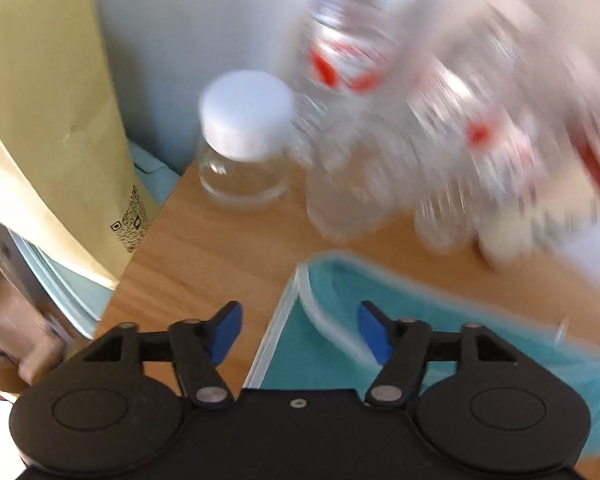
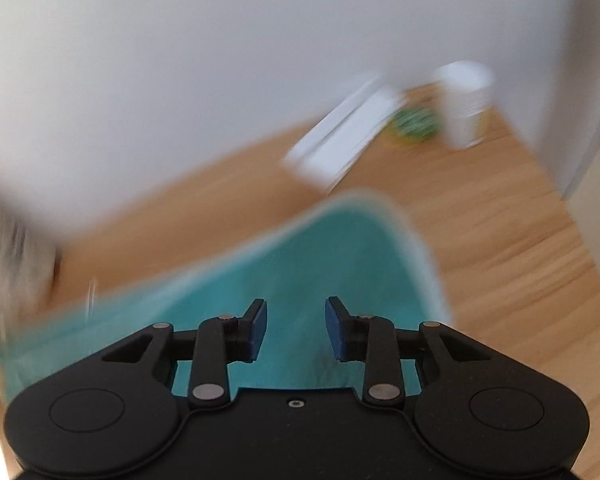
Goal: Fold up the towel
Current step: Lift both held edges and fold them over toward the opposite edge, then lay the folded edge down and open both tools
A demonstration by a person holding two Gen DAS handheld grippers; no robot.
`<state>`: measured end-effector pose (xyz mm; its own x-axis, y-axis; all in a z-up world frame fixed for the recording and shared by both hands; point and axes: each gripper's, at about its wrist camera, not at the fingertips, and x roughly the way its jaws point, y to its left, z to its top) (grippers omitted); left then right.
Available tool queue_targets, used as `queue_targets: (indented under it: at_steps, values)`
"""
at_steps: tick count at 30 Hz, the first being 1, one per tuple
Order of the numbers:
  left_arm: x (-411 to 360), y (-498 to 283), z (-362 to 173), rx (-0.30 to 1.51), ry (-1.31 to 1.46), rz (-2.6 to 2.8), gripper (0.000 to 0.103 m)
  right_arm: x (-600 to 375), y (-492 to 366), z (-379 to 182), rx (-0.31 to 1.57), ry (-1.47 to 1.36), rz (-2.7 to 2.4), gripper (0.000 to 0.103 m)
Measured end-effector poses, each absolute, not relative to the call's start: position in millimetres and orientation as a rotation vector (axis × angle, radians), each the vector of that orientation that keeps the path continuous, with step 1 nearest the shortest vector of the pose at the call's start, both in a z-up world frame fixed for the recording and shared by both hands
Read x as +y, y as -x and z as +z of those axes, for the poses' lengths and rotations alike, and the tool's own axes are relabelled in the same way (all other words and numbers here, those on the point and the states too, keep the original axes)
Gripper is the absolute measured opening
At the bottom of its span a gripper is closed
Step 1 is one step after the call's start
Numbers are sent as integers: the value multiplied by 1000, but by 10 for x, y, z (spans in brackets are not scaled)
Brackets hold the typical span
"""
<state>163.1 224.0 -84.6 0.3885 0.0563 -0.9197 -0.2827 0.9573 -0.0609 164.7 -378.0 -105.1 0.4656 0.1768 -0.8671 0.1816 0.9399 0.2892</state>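
Note:
A teal towel [image 1: 428, 316] with a pale hem lies on the wooden table [image 1: 204, 256], one layer folded over another at its near left corner. My left gripper [image 1: 300, 330] hovers over that corner, open, nothing between its blue pads. In the right wrist view the same towel [image 2: 300, 256] spreads out under and ahead of my right gripper [image 2: 296, 330], which is open and holds nothing. Both views are blurred by motion.
Clear plastic bottles with red labels [image 1: 356, 64] and a small jar with a white lid [image 1: 244, 136] stand behind the towel. A tan envelope [image 1: 48, 120] leans at the left. At the right, a white flat box [image 2: 344, 136], a white cylinder [image 2: 466, 104] and a white wall.

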Motion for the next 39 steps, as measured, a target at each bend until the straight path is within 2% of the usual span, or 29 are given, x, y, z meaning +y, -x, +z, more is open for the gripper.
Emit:
queue_targets:
  at_steps: [3,5,9,17,39]
  values:
    - [1961,-1454,-1022,1209,136,152,70,-3443,-1545,-1251,1132,-295,13,36]
    - [1776,-1372,-1200,1242,72,124,70,-3336,-1537,-1323,1122,-248,8,32]
    - [1591,-1348,-1421,1237,-51,86,71,-3223,-1539,-1389,1092,-151,-8,33]
    - [1681,-1298,-1425,1251,-24,92,75,-3121,-1441,-1382,1085,-41,6,33]
    - [1522,-954,-1483,1430,-78,-17,75,-3375,-760,-1372,1150,-58,56,33]
